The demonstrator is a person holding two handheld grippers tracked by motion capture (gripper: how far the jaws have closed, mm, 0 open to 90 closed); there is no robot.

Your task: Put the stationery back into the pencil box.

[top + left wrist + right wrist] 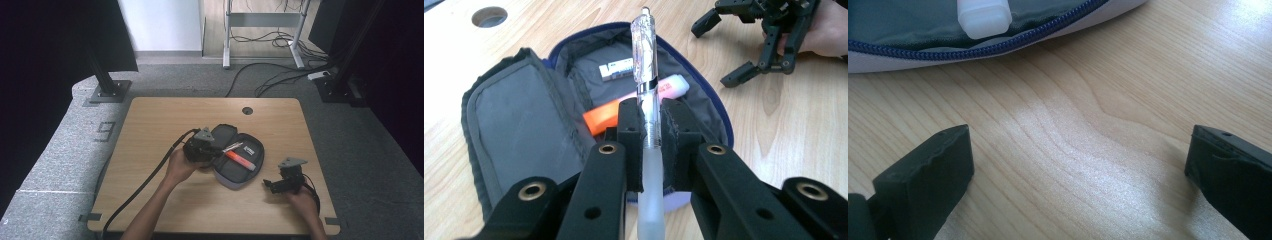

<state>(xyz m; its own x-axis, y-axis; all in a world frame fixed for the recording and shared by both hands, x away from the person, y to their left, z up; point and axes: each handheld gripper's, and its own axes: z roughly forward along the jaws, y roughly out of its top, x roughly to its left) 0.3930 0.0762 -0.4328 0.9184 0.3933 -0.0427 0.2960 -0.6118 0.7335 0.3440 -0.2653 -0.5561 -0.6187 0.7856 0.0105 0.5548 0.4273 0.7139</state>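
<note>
Nearest the camera in the left gripper view, the left gripper (pixel 650 132) is clamping a clear pen (pixel 647 95) between its pads. The frosted grip end is trailing down to the bottom edge of the frame and the transparent barrel is pointing up over the open pencil case (pixel 524 120). The hold sits around mid-barrel, likely so the pen stays level and can be lowered lengthwise into the pouch.

In the high view that gripper (pixel 210 148) is hovering at centre frame, right at the case's left rim, with the pen (pixel 232 147) reaching across the opening. It looks like a placing move in progress.

Just beyond the pen tip — inside the case — an orange highlighter (pixel 624 106) with a pale cap is lying diagonally, and a small white eraser (pixel 616 69) is sitting behind it against the grey lining. The flap is lying open to the left.

Further off, at the upper right of the left gripper view, the right gripper (pixel 729 52) is resting on the wooden table (pixel 794 130) with jaws wide apart, holding nothing — parked clear of the case, I'd judge, to leave the left one room. Its own view is showing the two pads spread over bare wood, with the case's blue zipper (pixel 973 47) at the top edge.
</note>
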